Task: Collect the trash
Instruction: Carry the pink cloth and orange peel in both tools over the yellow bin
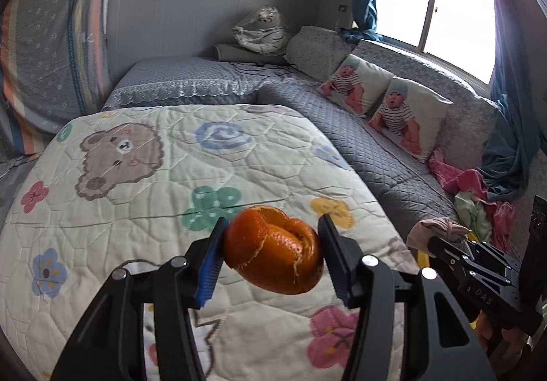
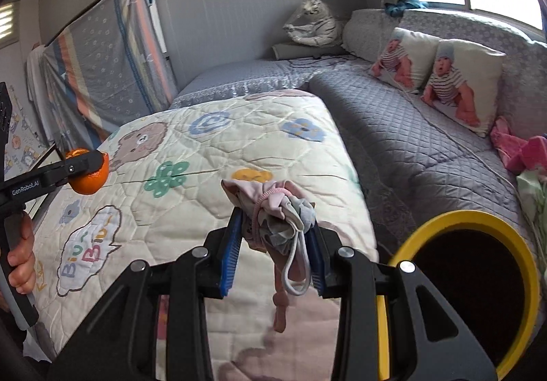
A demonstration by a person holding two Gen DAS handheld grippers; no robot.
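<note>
Cream quilting printed with a bear and flowers (image 1: 143, 196) covers the bed beneath both grippers, with a grey quilted sofa (image 1: 386, 155) to the right under a bright window (image 1: 434, 1). At the left, the left gripper (image 1: 271, 256) is seen pinching an orange peel (image 1: 273, 252) between its blue pads, lifted clear of the quilt. The peel's long axis is laid across the gap from one pad to the other, and its split, curled-open side is turned up and away from the camera. Further right, the right gripper (image 2: 273, 256) is closed on a crumpled bundle of pale pink and grey fabric (image 2: 273, 210), whose elastic loops are left hanging downward between the fingers. At the far right a round bin with a yellow rim (image 2: 512, 244) is shown; its interior is dark and what it contains cannot be told.

Only the right wrist view shows the bin's open mouth, along with the person's hand (image 2: 22, 251) on the left gripper's handle. In the left wrist view just a sliver of yellow is caught beneath the right gripper, and the whole window is taken in.
</note>
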